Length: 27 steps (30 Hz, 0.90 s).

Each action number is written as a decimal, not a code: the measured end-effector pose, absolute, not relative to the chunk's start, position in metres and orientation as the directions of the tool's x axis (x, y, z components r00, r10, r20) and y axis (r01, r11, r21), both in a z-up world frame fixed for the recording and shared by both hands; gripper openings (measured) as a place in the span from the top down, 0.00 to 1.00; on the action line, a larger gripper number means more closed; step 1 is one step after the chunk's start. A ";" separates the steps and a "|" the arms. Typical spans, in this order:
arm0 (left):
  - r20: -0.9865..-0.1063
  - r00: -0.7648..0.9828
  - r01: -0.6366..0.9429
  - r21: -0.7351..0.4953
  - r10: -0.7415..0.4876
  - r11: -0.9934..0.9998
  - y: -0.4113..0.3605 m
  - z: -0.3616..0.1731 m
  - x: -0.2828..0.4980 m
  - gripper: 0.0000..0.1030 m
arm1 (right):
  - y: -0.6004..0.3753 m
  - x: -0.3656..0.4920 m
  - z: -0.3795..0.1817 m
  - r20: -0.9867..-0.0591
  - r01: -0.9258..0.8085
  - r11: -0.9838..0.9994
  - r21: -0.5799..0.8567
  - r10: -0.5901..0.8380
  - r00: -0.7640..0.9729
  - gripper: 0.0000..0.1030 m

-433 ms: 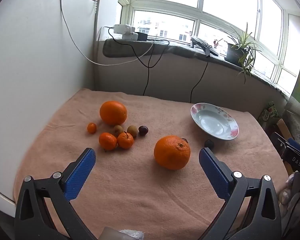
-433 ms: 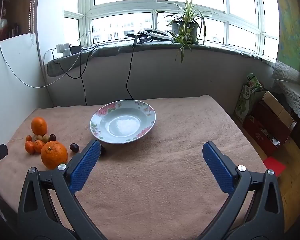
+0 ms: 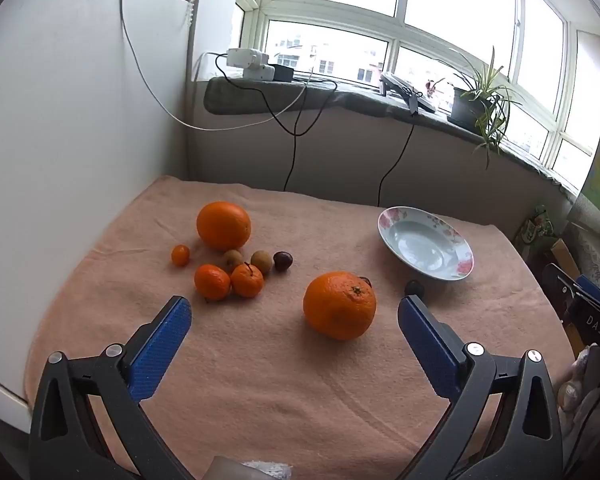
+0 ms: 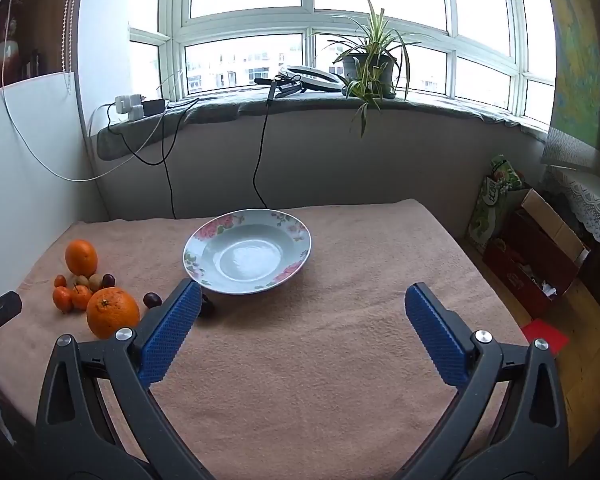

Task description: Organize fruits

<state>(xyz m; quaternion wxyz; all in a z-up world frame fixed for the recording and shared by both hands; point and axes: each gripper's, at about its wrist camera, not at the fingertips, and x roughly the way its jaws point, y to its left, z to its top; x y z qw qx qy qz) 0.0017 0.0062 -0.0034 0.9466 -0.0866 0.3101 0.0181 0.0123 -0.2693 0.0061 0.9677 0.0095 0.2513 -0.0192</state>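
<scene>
A large orange [image 3: 339, 305] lies just beyond my open left gripper [image 3: 295, 309], apart from its blue pads. Further back sit a second large orange [image 3: 223, 224], two mandarins [image 3: 212, 281], a kumquat [image 3: 180, 255], two brownish small fruits [image 3: 261, 261] and dark plums [image 3: 283, 261]. A flowered white plate [image 3: 426, 248] stands empty at the right. My right gripper [image 4: 303, 297] hangs open over bare cloth in front of the plate [image 4: 247, 256], with the near orange [image 4: 112, 312] at its left.
A pink towel [image 4: 320, 360] covers the table. A white panel [image 3: 60, 128] walls the left side. Cables hang from the sill behind. A potted plant [image 4: 370, 68] stands on the sill. Cardboard boxes [image 4: 536, 256] stand on the floor at the right.
The left gripper's view has shifted a little; the near orange sits slightly further left between its pads. The right gripper's view is almost the same.
</scene>
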 end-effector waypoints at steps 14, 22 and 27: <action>-0.588 0.809 -0.086 -0.132 -0.007 0.988 -0.003 0.004 -0.002 0.01 | -0.267 0.013 -0.006 -0.495 0.036 0.999 0.022 -0.021 0.869 0.00; -0.590 0.807 -0.088 -0.134 -0.008 0.987 -0.002 0.003 0.000 0.01 | -0.267 0.014 -0.009 -0.508 0.035 0.999 0.031 -0.014 0.861 0.00; -0.591 0.806 -0.087 -0.133 -0.008 0.987 -0.003 0.003 0.000 0.01 | -0.267 0.015 -0.010 -0.508 0.037 0.999 0.029 -0.017 0.861 0.00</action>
